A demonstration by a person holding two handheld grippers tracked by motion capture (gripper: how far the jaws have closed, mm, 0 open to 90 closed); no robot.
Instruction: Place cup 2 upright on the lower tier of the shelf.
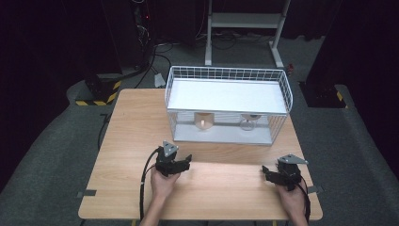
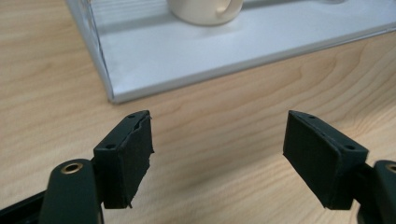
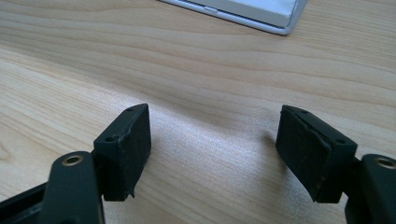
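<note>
Mug (image 2: 205, 10) is parked on the rack's (image 1: 226, 136) lower shelf, on a wooden table (image 1: 131, 122); dark room, grey carpet (image 1: 51, 141); left gripper (image 2: 217, 158) and right gripper (image 3: 212, 151) are held open, empty.

Mug (image 1: 203, 121) in rack (image 1: 228, 75), glass (image 1: 248, 123) right

My left hand (image 1: 163, 182) grips the black two-jaw left gripper (image 1: 184, 164), its jaws standing apart with nothing between them, pointing up and to the right in the high view. My right hand (image 1: 291, 197) holds the black two-jaw right gripper (image 1: 266, 172) low, jaws also parted and empty, aimed leftward.
</note>
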